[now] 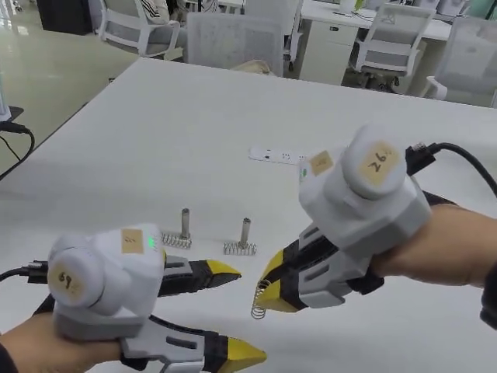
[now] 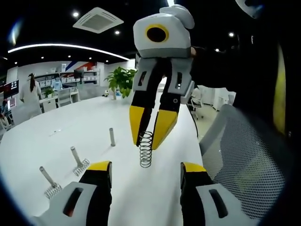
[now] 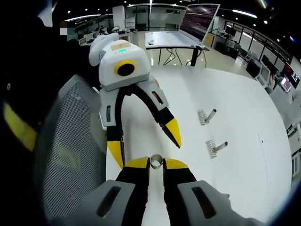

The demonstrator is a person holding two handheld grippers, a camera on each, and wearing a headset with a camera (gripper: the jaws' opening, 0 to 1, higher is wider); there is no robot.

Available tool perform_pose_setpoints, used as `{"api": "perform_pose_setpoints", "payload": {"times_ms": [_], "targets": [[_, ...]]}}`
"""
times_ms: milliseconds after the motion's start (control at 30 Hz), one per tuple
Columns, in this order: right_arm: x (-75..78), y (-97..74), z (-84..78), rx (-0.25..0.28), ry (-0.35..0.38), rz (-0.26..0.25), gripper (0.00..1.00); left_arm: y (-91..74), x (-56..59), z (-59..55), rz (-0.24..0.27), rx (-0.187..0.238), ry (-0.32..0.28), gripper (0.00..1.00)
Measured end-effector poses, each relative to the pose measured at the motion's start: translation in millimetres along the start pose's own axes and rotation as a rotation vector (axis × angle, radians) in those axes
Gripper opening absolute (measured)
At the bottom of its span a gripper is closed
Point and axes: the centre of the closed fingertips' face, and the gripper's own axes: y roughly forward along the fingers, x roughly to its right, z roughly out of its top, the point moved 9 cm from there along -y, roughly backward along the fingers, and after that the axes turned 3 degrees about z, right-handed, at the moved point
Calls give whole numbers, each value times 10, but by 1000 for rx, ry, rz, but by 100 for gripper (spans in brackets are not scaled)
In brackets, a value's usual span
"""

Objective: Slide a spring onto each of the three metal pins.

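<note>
Two metal pins (image 1: 185, 223) (image 1: 245, 231) stand upright on the white table (image 1: 155, 140), each with a spring (image 1: 176, 241) (image 1: 239, 249) lying at its foot. The left gripper view shows a third pin (image 2: 112, 137) standing bare beyond the other two. My right gripper (image 1: 268, 299) is shut on a loose spring (image 1: 260, 300), which hangs from its yellow tips (image 2: 146, 149) just above the table. My left gripper (image 1: 241, 314) stands open at the near left, with nothing between its jaws, facing the right gripper (image 2: 146, 141).
A white power strip (image 1: 276, 155) lies on the table beyond the pins. Office chairs (image 1: 233, 39) and a desk stand past the far edge. A mesh chair (image 2: 244, 160) is close beside the table on the near side.
</note>
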Motion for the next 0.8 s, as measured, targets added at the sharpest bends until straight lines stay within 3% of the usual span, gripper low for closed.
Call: {"api": "perform_pose_setpoints", "payload": {"times_ms": [800], "targets": [[263, -355, -148, 36, 74, -105, 8, -82, -72, -47, 51, 14, -19, 58]]}}
